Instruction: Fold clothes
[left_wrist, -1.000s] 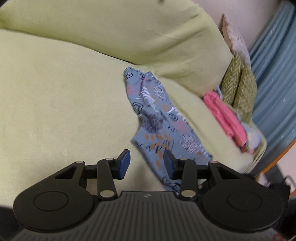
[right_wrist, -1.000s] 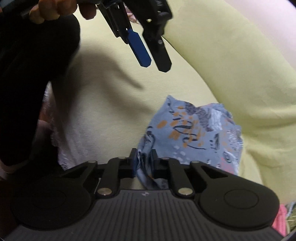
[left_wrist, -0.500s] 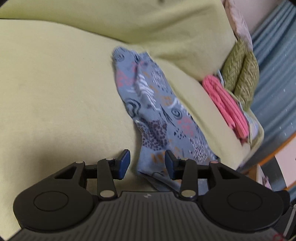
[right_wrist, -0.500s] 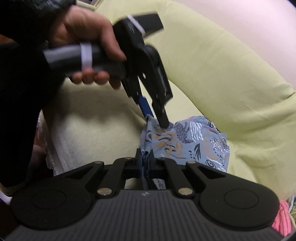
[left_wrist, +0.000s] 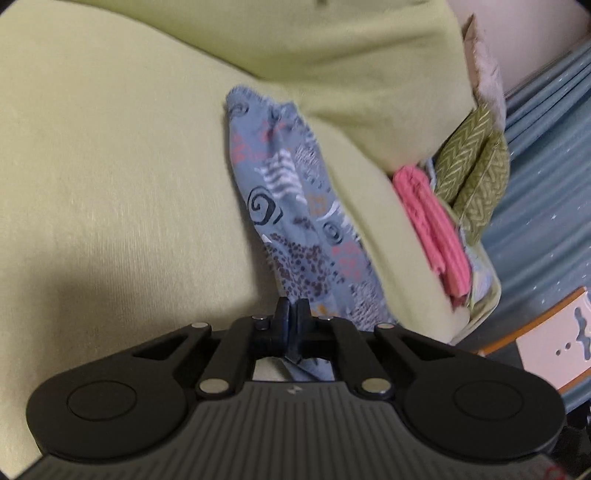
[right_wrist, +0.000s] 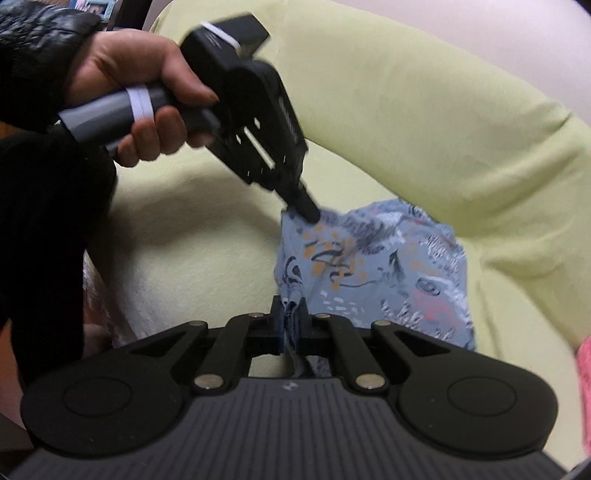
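Observation:
A blue patterned garment lies on the yellow-green sofa seat against the back cushion. My left gripper is shut on one near corner of it. In the right wrist view the same garment spreads to the right. My right gripper is shut on its near edge, with cloth pinched between the pads. The left gripper shows there too, held by a hand, gripping the garment's far left corner.
A folded pink cloth and green patterned cushions sit at the sofa's right end. A blue curtain hangs behind. The person's dark sleeve fills the left of the right wrist view.
My left gripper came down onto the garment's corner and closed on it; it was open before. My right gripper stays shut on the garment's edge.

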